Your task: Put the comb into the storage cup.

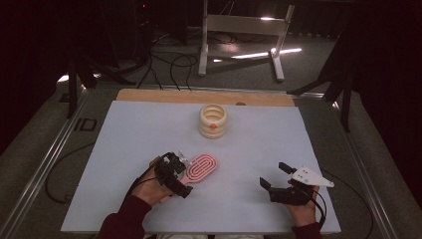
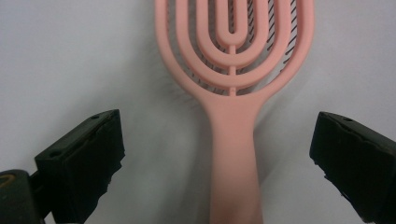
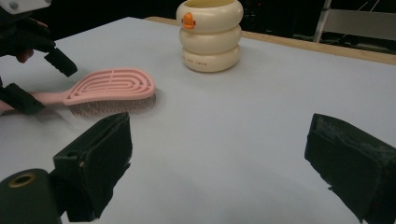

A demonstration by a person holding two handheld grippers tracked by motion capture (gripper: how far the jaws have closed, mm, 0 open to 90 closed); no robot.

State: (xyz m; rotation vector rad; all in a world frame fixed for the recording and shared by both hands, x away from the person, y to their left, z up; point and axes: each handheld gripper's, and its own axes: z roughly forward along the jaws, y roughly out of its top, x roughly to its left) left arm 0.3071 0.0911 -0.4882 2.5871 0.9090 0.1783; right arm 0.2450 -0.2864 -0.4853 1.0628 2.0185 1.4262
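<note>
Wide bare table [image 1: 124,164] all round. The pink hairbrush [image 1: 201,168] lies left of centre, its handle between the left gripper [image 2: 217,149]'s spread jaws with a gap on either side. The cream ringed cup [image 1: 213,121] stands well beyond, open surface between them. Ahead of the right gripper [image 3: 219,158], jaws apart, there's bare table up to that cup.

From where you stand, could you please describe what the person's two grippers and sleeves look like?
Both grippers are black, each with two blocky black jaws whose inner faces are rough. The left gripper has small pale parts on top. The right gripper carries a light grey three-cornered plate, and a thin black cable trails back from it. The person wears dark red sleeves.
</note>
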